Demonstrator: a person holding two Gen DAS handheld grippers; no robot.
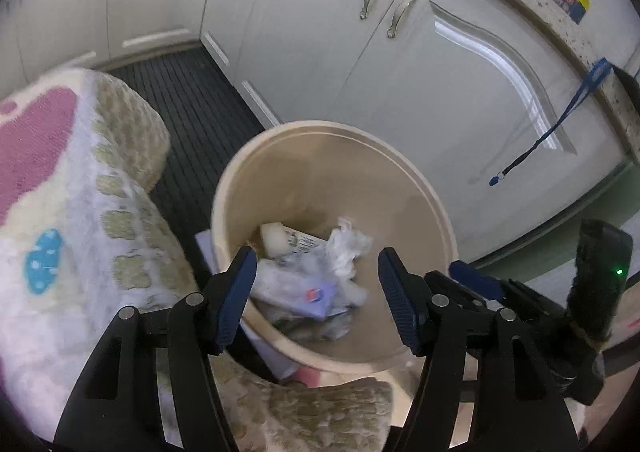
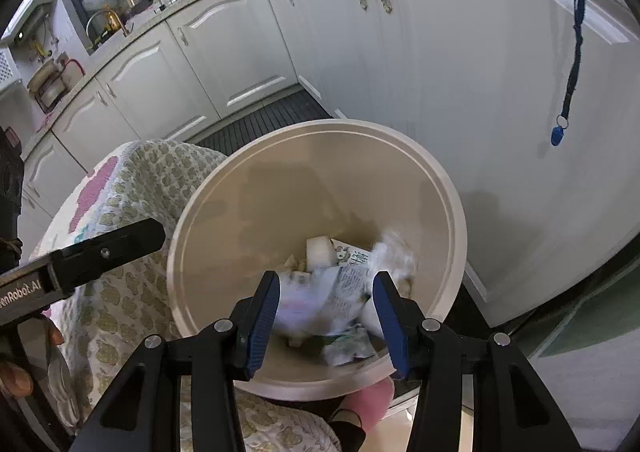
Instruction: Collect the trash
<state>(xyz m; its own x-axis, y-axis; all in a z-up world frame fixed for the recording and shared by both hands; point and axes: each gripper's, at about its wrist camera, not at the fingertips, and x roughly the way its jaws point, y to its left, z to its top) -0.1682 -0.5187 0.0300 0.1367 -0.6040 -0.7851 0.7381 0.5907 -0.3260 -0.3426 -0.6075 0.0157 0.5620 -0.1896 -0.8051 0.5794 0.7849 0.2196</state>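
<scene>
A round beige trash bin (image 1: 420,187) stands on the floor by white cabinets; it also shows in the right wrist view (image 2: 224,211). Inside lie crumpled white paper (image 1: 346,248), printed wrappers (image 1: 296,288) and a small white cup (image 1: 274,240). The same trash shows in the right wrist view, with blurred paper (image 2: 394,256) and wrappers (image 2: 320,300). My left gripper (image 1: 318,296) is open and empty above the bin's near rim. My right gripper (image 2: 326,318) is open and empty above the bin, with the blurred trash below it.
A quilted patterned cloth (image 1: 80,219) covers a surface left of the bin, also in the right wrist view (image 2: 132,187). White cabinet doors (image 1: 460,91) stand right behind. A blue lanyard (image 1: 560,119) hangs from the counter. A dark ridged mat (image 1: 192,99) covers the floor.
</scene>
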